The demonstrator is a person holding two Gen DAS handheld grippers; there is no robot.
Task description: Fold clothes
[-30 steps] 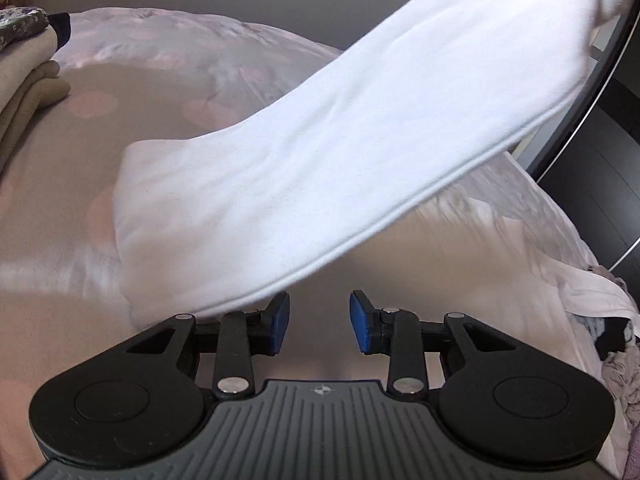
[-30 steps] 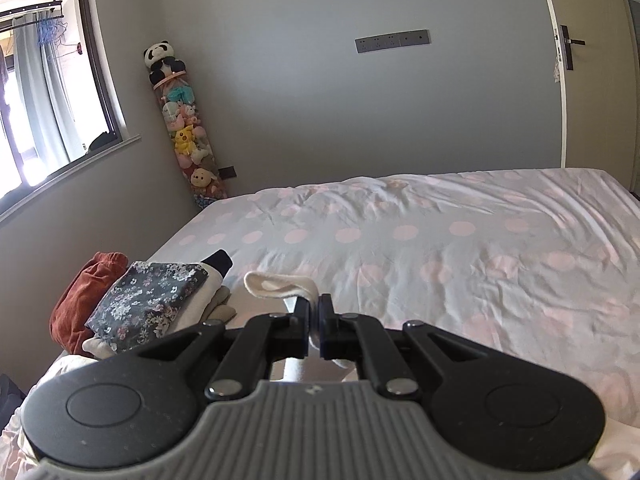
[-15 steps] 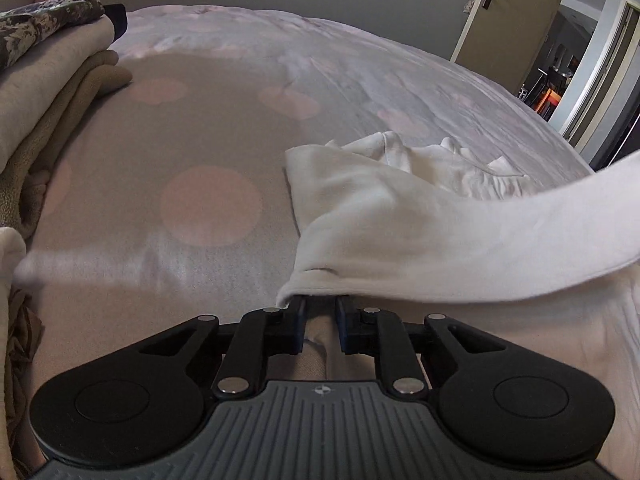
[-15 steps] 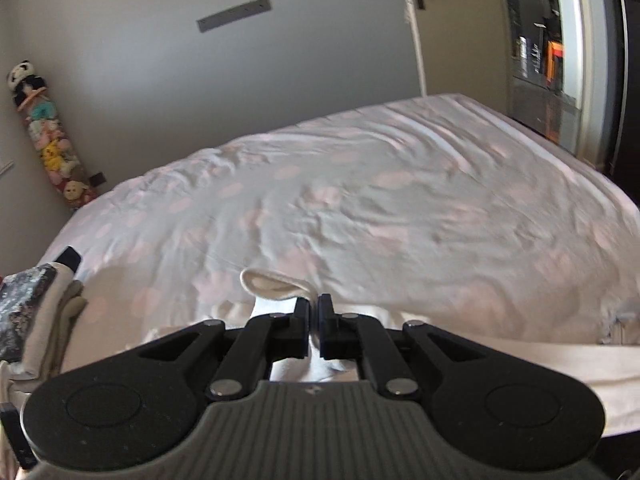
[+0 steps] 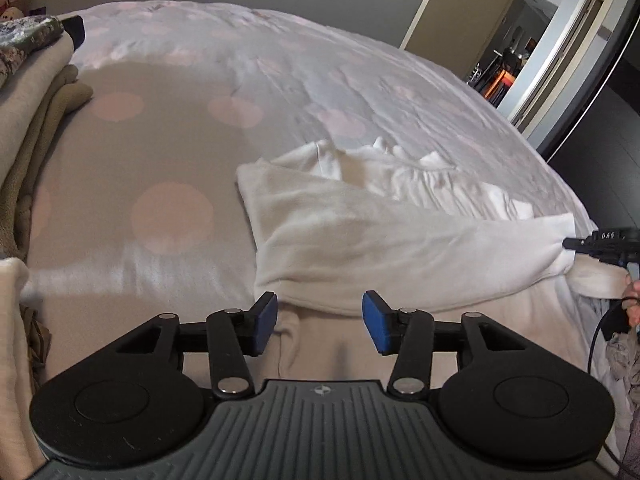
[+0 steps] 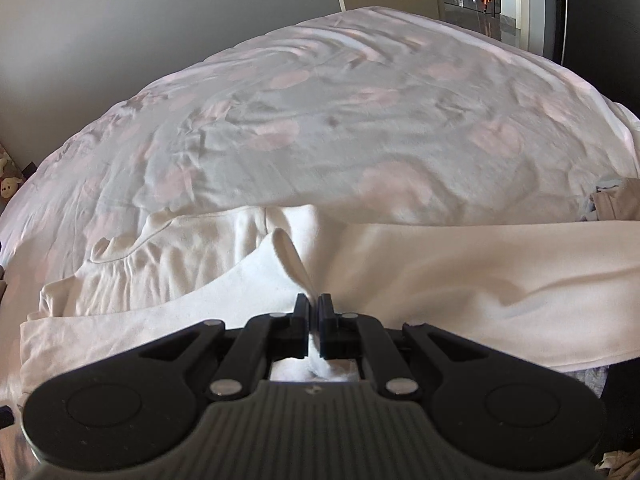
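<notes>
Beyond the white garment [image 5: 360,240] the dotted bedspread [image 5: 192,128] lay bare and wide toward the far wall, easy passage for either hand. On the left a stack of folded clothes [image 5: 28,92] walled that side; crumpled laundry [image 5: 624,364] crowded the right edge.

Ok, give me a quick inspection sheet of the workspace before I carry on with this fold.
Surface: bed, grey cover with pink dots, wrinkled.
Job's things: white garment spread on the bed, one strip folded across it.
Clutter: stack of folded clothes at the left; crumpled fabric at the right edge.
Grippers: left hand-held gripper open, holding nothing; right hand-held gripper shut on the garment.
Cables: black cable by the right gripper.
Surroundings: grey wall, open door, plush toys.
</notes>
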